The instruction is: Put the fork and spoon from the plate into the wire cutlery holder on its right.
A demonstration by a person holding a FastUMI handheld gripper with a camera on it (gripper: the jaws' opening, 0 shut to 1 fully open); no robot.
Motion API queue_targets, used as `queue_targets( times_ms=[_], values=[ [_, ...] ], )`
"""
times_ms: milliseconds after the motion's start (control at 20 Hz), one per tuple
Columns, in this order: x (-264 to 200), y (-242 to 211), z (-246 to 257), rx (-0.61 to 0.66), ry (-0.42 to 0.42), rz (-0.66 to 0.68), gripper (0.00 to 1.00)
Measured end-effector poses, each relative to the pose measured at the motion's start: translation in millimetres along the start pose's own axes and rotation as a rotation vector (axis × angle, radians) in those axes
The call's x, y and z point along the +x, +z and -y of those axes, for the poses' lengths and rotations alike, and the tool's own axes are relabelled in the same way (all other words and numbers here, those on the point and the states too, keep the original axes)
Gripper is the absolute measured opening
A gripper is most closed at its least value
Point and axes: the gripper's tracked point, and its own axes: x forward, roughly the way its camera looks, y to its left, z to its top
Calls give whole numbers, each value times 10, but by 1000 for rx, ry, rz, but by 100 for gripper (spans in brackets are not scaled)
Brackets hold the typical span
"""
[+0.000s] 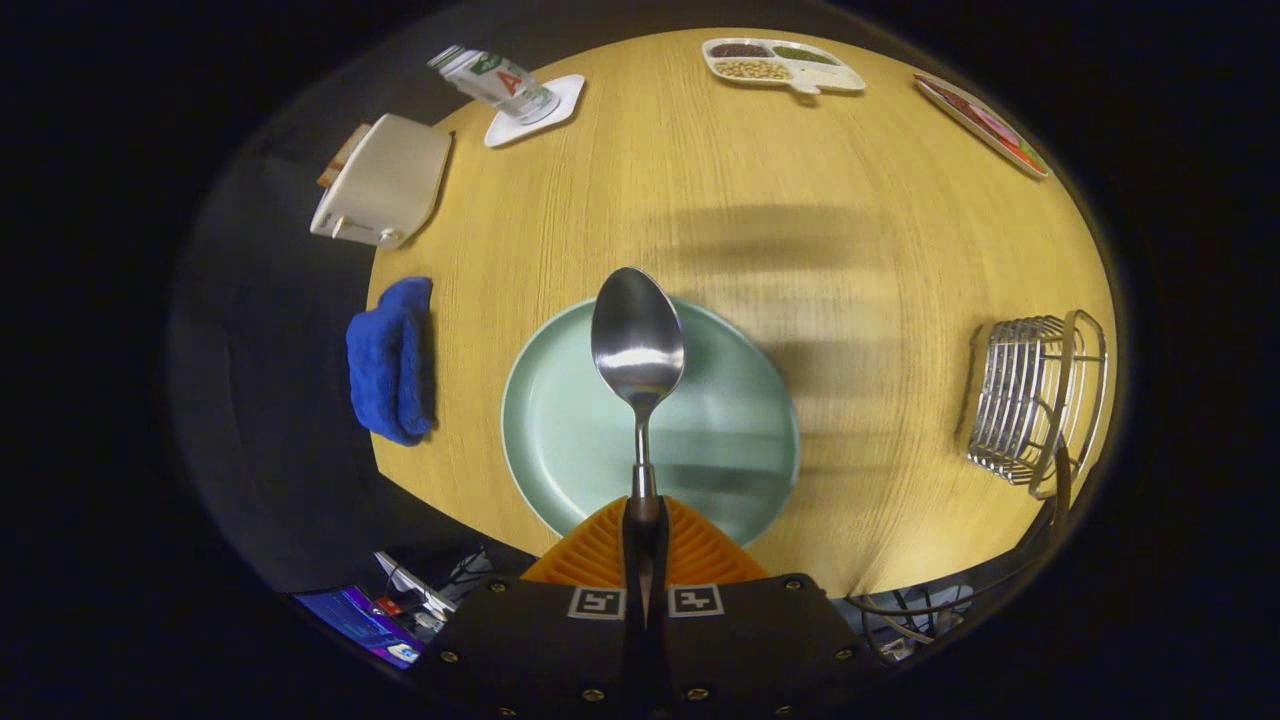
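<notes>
My gripper [643, 515] is shut on the handle of a steel spoon [637, 345]. The spoon sticks straight out ahead of the fingers, bowl forward, lifted above a pale green plate [560, 430]. The plate lies on the wooden table directly below and looks bare under the spoon. A wire cutlery holder [1035, 400] stands to the right of the plate near the table's edge; what is inside it cannot be made out.
A folded blue cloth [390, 360] lies left of the plate. A cream toaster [385, 180] and a carton on a white coaster [535, 105] stand at the far left. A divided food tray [780, 65] and another tray [985, 125] sit at the far side.
</notes>
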Motion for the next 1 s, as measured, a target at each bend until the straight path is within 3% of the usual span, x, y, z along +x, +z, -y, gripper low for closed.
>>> queue_targets(
  times_ms=[350,700,1000],
  values=[
    [-612,227,543,114,-10,119,1],
    [-1014,47,1189,228,-30,160,1],
    [-1096,-216,1596,276,-58,124,1]
  ],
)
